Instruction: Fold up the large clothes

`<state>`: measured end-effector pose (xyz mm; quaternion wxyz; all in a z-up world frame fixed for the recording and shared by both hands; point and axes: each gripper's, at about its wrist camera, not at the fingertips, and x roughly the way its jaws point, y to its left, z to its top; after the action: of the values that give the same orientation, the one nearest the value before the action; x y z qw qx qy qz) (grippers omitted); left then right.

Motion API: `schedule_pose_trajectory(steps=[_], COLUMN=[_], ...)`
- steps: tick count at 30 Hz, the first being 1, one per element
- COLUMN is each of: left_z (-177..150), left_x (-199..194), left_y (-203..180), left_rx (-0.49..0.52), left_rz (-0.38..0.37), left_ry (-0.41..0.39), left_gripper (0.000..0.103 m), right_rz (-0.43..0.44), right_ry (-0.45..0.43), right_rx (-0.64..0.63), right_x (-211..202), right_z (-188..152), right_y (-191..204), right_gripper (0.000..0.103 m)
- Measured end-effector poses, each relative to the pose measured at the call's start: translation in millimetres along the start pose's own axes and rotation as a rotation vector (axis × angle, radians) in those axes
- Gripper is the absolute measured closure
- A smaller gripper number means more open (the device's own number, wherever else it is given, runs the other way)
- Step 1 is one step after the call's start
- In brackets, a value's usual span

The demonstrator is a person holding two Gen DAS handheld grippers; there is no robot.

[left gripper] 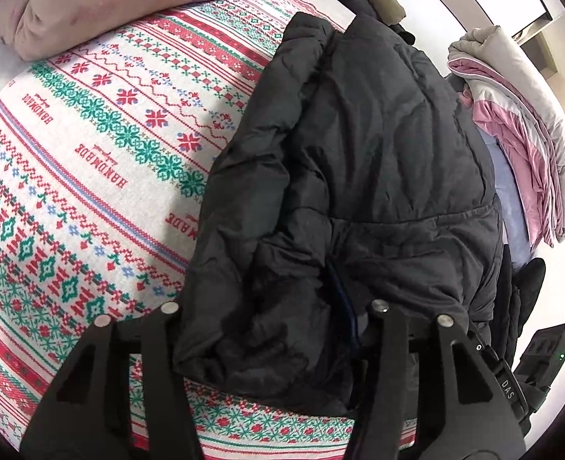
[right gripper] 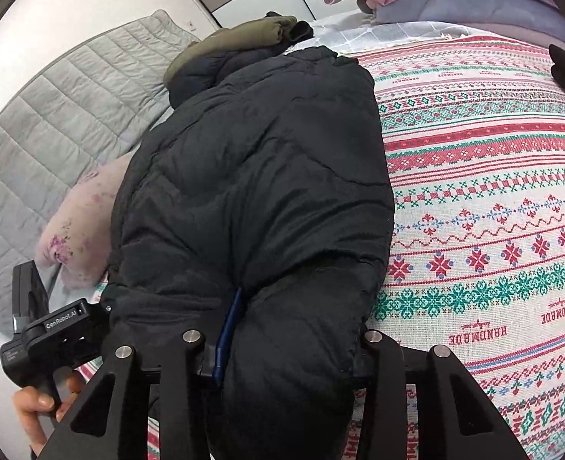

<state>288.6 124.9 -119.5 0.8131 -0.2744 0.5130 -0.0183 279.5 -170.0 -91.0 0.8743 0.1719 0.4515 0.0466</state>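
Mid-fold: both grippers, left (left gripper: 270,318) and right (right gripper: 282,339), half-closed on jacket (left gripper: 359,153) hem, seemingly pinched. Next: carry hem toward collar.

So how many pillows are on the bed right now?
1: a pink floral pillow at the patterned bedspread's far edge, beyond the black puffer jacket. The jacket may hide others.
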Motion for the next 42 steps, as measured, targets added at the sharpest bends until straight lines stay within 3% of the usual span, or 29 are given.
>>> schedule_pose_trajectory(steps=[4, 9, 15, 18, 21, 27, 42], left_z=[-0.8, -1.4, 0.3, -2.5, -7.8, -17.1, -34.6], left_x=[-2.3, -10.4, -19.1, -28.1, -31.5, -28.4, -37.3], left_y=[-3.3, -10.5, -9.2, -16.1, -27.8, -42.3, -79.9], left_rx=[0.02, 0.047, 0.047, 0.09, 0.147, 0.19, 0.252], left_rz=[0.013, 0.027, 0.009, 0.012, 0.029, 0.012, -0.046], left_ry=[-0.013, -0.042, -0.068, -0.104, -0.129, -0.137, -0.186], left_gripper=[0.055, 0.074, 0.08, 0.083, 0.084, 0.085, 0.087], right_rz=[0.004, -0.015, -0.047, -0.107, -0.174, -0.251, -0.344], right_ry=[-0.013, -0.059, -0.103, -0.149, -0.206, -0.226, -0.387], right_rx=[-0.01, -0.071, -0.134, -0.196, -0.267, -0.282, -0.343], right_x=[-5.6, -13.6, -24.0, -30.9, -41.0, -47.0, -94.0], right_z=[0.3, -1.3, -5.1, -7.8, -10.6, -10.0, -4.9], right_y=[-4.0, 9.9, 24.7, 34.9, 46.4, 37.5, 35.4], right_gripper=[0.067, 0.074, 0.077, 0.078, 0.079, 0.079, 0.082])
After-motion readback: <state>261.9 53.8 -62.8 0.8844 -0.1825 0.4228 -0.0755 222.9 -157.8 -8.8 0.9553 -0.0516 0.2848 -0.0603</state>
